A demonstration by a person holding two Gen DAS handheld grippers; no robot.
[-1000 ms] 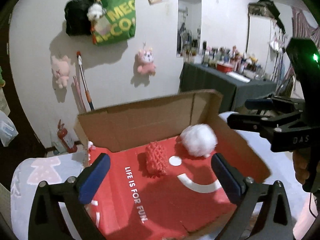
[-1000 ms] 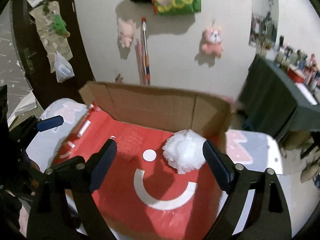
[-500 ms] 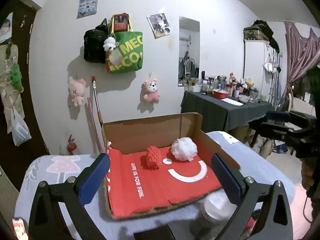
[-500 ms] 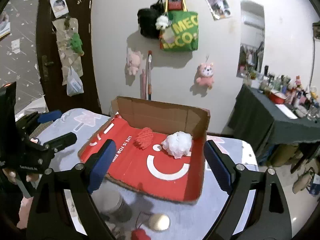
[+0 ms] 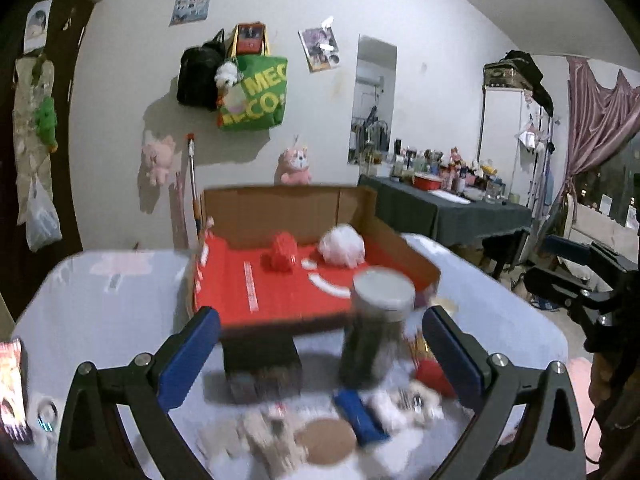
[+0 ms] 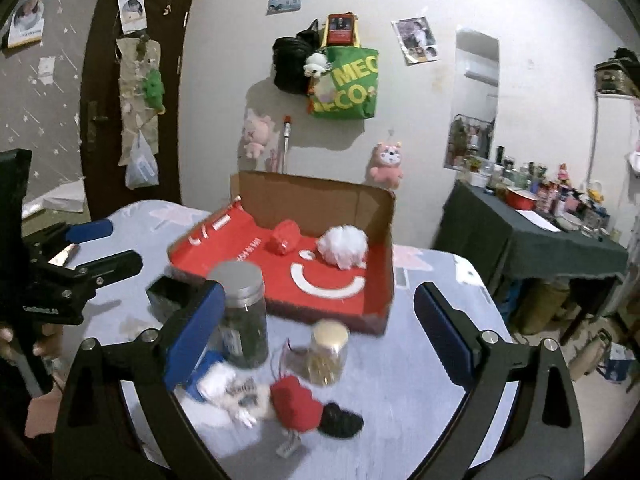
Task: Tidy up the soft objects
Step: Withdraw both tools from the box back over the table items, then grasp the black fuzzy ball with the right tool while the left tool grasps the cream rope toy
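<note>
Bench (image 6: 420, 420): cluttered. Cardboard box (image 6: 312, 204), far side: collection point, holding red soft ball (image 6: 285, 237) and white pompom (image 6: 343, 246). Red plush (image 6: 296, 402), near edge: unsorted. Right gripper (image 6: 314, 328): fingers opening, empty. Left gripper (image 5: 318, 350): fingers apart, empty.

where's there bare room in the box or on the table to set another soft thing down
The box's red floor is bare in front, near the white smile mark; the red puff and white puff sit at the back wall. The table's right side is clear. Crowded: near edge, around the jars and red plush.
</note>
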